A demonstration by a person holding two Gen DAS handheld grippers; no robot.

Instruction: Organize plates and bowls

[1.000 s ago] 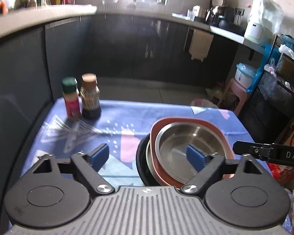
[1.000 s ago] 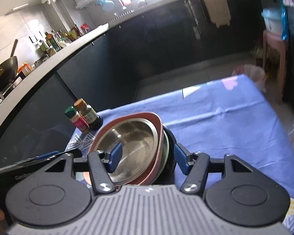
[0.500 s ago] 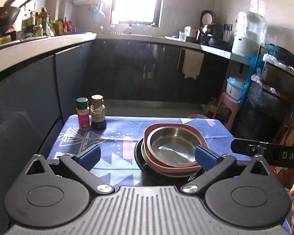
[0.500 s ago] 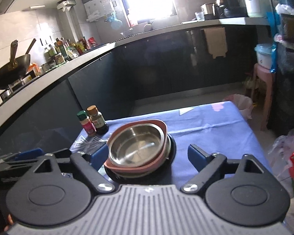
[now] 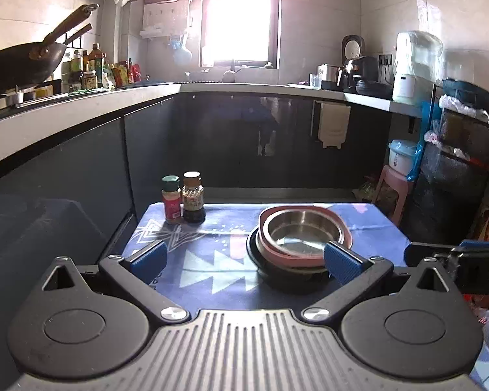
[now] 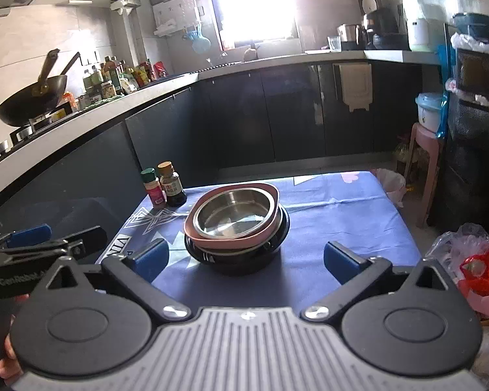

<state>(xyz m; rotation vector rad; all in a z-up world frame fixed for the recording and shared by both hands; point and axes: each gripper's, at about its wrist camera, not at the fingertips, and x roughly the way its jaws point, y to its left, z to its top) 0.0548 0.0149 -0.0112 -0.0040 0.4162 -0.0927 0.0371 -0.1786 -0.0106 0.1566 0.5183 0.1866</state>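
**Both grippers drawn back, stack left on the table**

Pulled back, both your grippers now sit short of the dish stack; a second ago their blue pads flanked the steel bowl, and the stack filled far more of each view. Your left gripper has its jaws spread wide with only tablecloth between them; its right pad overlaps the stack's near edge in the picture, contact not clear. Your right gripper has just been opening and now stands wide apart too, nothing between the pads, the stack beyond them.

Stack, bottom to top: black bowl, a steel rim just above it, pink squarish dish, stainless steel bowl nested inside, empty. It rests left of centre on the blue patterned tablecloth.

Two seasoning bottles stand touching at the far left corner: green-capped one, brown-capped sauce bottle.

Left view only: your right gripper's side enters at the right edge. Right view only: your left gripper's arm and a blue pad at the left edge, fingers of your hand at the bottom left corner, and a red plastic bag on the floor. A wok sits on the stove in both views.
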